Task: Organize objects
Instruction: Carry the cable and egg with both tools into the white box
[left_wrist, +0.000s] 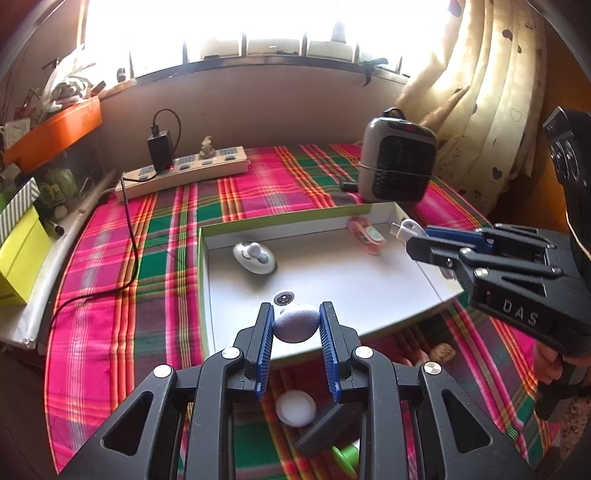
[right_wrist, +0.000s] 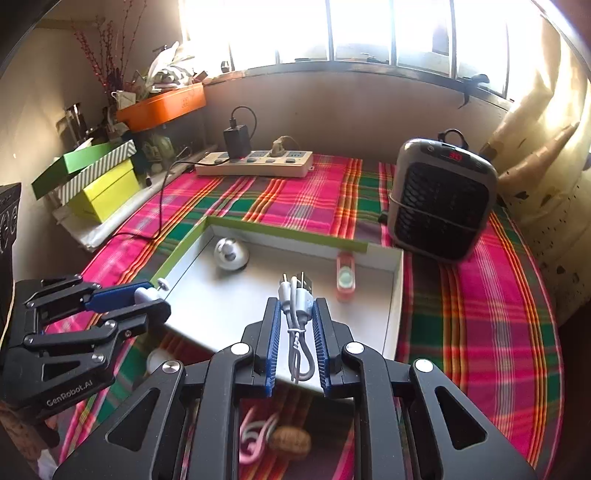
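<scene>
Left wrist view looks forward and down along its tool (left_wrist: 296, 325), close over the near edge of the open box (left_wrist: 332, 273), facing the window. Right wrist view does the same from the box's right near side, along its tool (right_wrist: 295, 317). Both share the box (right_wrist: 207, 310), plaid cloth (right_wrist: 295, 199), power strip (right_wrist: 255, 164), heater (right_wrist: 441, 206), and each other's tool.

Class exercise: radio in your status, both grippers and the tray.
Left gripper shut on lilac ball, at tray's near edge. Right gripper shut on white cable, over tray. Nothing blocking.
</scene>
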